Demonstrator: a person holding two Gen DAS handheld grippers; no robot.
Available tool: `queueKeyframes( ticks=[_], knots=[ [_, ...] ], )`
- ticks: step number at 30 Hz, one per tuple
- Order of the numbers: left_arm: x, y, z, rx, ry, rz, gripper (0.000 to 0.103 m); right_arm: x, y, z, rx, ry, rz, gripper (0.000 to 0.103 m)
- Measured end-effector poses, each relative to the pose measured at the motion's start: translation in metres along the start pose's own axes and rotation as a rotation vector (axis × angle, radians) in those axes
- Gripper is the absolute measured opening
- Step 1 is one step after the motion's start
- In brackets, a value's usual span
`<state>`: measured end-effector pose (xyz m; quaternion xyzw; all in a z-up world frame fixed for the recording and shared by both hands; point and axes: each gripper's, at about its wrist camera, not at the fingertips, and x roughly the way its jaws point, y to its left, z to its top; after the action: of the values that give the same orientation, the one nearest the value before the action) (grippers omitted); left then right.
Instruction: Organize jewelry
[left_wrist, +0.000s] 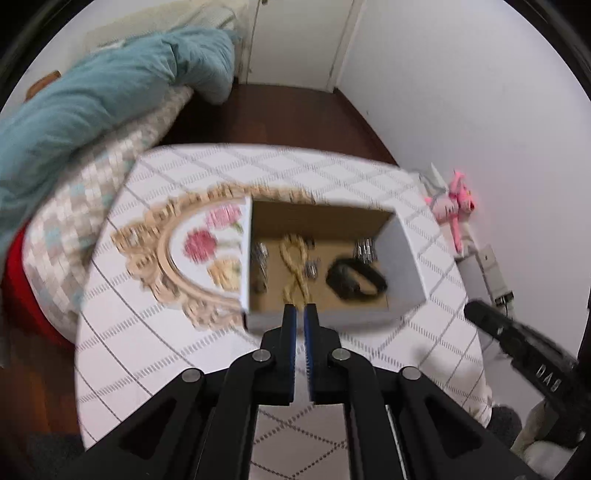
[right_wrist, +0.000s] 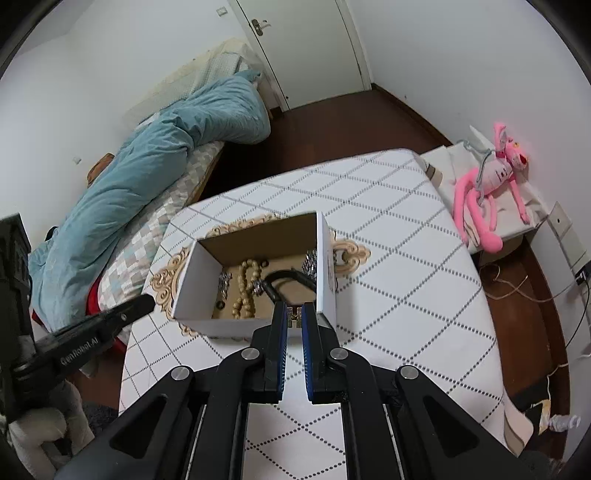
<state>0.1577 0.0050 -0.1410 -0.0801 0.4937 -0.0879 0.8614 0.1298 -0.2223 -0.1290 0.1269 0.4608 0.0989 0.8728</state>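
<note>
An open white cardboard box (left_wrist: 404, 254) (right_wrist: 192, 280) stands on the table. Inside lie a beige bead necklace (left_wrist: 293, 266) (right_wrist: 245, 291), a black strap piece (left_wrist: 354, 280) (right_wrist: 291, 277) and small silver pieces (left_wrist: 364, 251) (right_wrist: 312, 260). My left gripper (left_wrist: 300, 308) hovers at the box's near rim, jaws almost closed, with the bead necklace's near end right at the tips; the view is blurred. My right gripper (right_wrist: 294, 308) is shut on a small gold square piece (right_wrist: 294, 314) at the box's near right corner.
The box sits on an ornate gold-framed tray with painted flowers (left_wrist: 207, 251) (right_wrist: 349, 254). The table has a white diamond-pattern cloth (left_wrist: 184, 354) (right_wrist: 406, 295). A bed with a teal duvet (right_wrist: 147, 158) is left; a pink plush (right_wrist: 487, 184) is right.
</note>
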Motion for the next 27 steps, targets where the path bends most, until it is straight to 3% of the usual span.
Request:
queueKeyframes(
  ticks=[2,4,5,15,17,18,19,27],
  knots=[
    [0.018,-0.004,-0.017,0.005,0.042,0.008,0.014,0.003,-0.005,-0.006,0.005,0.012,-0.008,0.008],
    [0.033,-0.008,-0.029,0.022,0.064,0.045,0.056,0.007,-0.010,-0.014,0.015,0.027,-0.017,0.008],
    [0.038,-0.009,-0.033,0.026,0.066,0.045,0.060,0.008,-0.013,-0.017,0.018,0.033,-0.022,0.008],
    [0.079,-0.039,-0.059,0.188,0.115,0.161,0.059,0.020,-0.035,-0.032,0.047,0.069,-0.067,0.008],
    [0.080,-0.040,-0.061,0.198,0.110,0.163,0.046,0.021,-0.036,-0.032,0.051,0.070,-0.070,0.008],
    [0.078,-0.041,-0.062,0.199,0.096,0.139,0.026,0.021,-0.036,-0.031,0.051,0.070,-0.072,0.008],
    [0.078,-0.042,-0.062,0.207,0.090,0.150,0.014,0.021,-0.036,-0.032,0.051,0.070,-0.073,0.008],
    [0.075,-0.045,-0.055,0.206,0.059,0.135,0.006,0.020,-0.035,-0.032,0.036,0.066,-0.077,0.008]
  ],
)
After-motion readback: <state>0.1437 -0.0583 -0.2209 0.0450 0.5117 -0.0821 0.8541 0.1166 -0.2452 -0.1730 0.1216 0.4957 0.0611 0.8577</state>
